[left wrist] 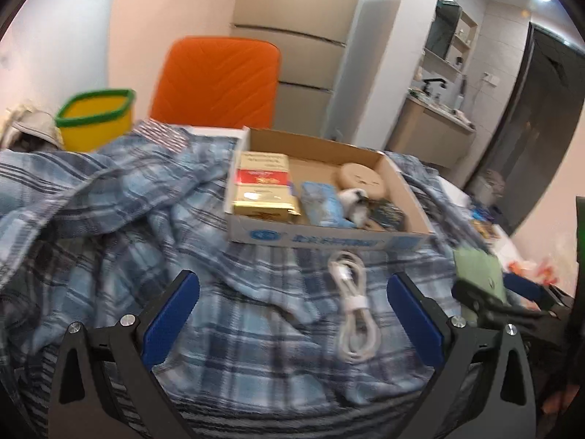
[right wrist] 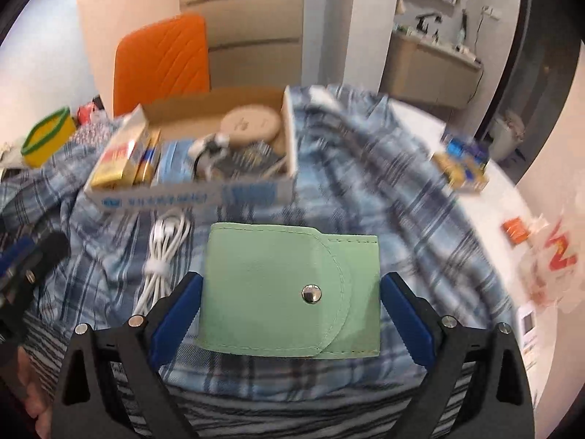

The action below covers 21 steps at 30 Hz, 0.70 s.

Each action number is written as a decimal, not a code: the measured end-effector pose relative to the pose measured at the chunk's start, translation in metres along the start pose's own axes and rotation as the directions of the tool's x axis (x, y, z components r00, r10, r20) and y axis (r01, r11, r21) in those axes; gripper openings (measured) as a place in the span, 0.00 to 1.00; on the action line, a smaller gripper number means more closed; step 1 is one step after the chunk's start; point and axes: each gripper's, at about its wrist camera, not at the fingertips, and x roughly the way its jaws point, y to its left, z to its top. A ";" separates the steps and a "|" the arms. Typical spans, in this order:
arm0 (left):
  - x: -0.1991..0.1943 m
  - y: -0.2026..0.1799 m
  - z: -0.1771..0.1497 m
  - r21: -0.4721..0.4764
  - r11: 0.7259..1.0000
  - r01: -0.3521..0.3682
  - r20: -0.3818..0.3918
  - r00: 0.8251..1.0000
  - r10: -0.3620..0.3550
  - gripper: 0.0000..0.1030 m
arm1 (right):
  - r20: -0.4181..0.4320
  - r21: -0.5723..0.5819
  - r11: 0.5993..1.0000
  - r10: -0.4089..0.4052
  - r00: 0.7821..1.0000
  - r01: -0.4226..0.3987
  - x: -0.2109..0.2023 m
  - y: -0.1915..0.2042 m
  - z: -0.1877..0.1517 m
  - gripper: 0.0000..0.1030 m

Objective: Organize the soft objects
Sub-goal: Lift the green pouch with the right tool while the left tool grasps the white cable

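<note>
A blue plaid shirt (left wrist: 120,197) lies crumpled over the table, also in the right wrist view (right wrist: 384,183). A shallow cardboard box (left wrist: 329,234) with packets and a round tan item sits on it, also in the right wrist view (right wrist: 190,197). My left gripper (left wrist: 292,285) is open and empty above the shirt, near a coiled white cable (left wrist: 353,303). My right gripper (right wrist: 290,285) is shut on a light green snap pouch (right wrist: 289,289), held above the shirt in front of the box. The pouch also shows in the left wrist view (left wrist: 479,270).
A yellow tub with a green rim (left wrist: 97,117) stands at the back left. An orange chair (left wrist: 219,80) is behind the table. Small packets (right wrist: 462,168) and a plastic bag (right wrist: 552,259) lie on the white table at the right.
</note>
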 end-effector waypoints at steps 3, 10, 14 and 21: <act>-0.001 -0.012 0.010 0.019 1.000 0.016 -0.022 1.000 -0.016 0.99 | 0.066 0.003 1.000 -0.010 0.998 0.010 -0.006 -0.013 0.007 0.95; 0.032 -0.033 0.018 0.079 0.996 -0.029 -0.154 0.987 0.041 0.89 | 0.146 0.020 0.998 -0.055 0.988 0.053 -0.013 -0.037 0.016 0.95; 0.045 -0.041 0.015 0.081 0.997 0.008 -0.184 0.983 0.007 0.89 | 0.147 0.034 0.997 -0.070 0.987 0.066 -0.006 -0.042 0.014 0.95; 0.072 -0.038 0.003 0.050 0.999 0.012 -0.252 0.968 0.001 0.80 | 0.150 0.024 0.998 -0.065 0.986 0.063 -0.001 -0.040 0.008 0.95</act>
